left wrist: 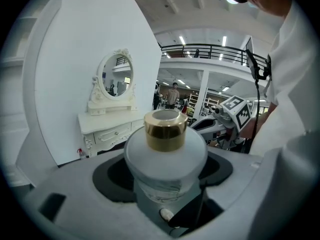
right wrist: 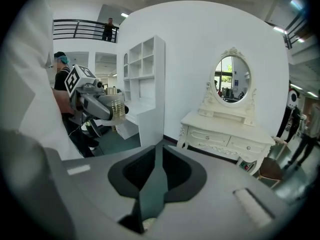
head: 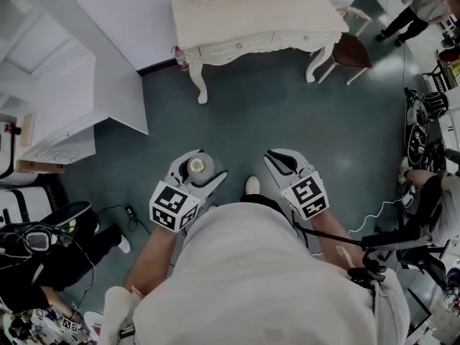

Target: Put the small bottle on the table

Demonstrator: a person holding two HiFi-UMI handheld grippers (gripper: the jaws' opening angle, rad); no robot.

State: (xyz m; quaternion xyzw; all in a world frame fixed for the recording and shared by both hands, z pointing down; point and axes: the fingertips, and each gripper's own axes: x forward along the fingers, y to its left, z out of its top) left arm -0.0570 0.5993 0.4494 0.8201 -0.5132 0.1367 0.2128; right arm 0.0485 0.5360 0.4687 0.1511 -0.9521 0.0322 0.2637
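A small frosted bottle (left wrist: 165, 156) with a gold cap (left wrist: 166, 130) stands upright between the jaws of my left gripper (head: 205, 167), which is shut on its wide body. In the head view the bottle (head: 196, 167) hangs over the dark floor, well short of the white dressing table (head: 251, 21). My right gripper (head: 277, 157) is held beside it, shut, with nothing between its jaws (right wrist: 157, 149). The right gripper view shows the left gripper carrying the bottle (right wrist: 116, 109) at the left. The dressing table (right wrist: 225, 134) with its oval mirror stands ahead.
A white shelf unit (head: 65, 106) stands to the left, also seen as a tall bookcase (right wrist: 145, 84). A brown chair (head: 351, 50) sits right of the table. Cables, equipment and people crowd the room's left and right edges. A small red-capped bottle (head: 181, 60) stands by a table leg.
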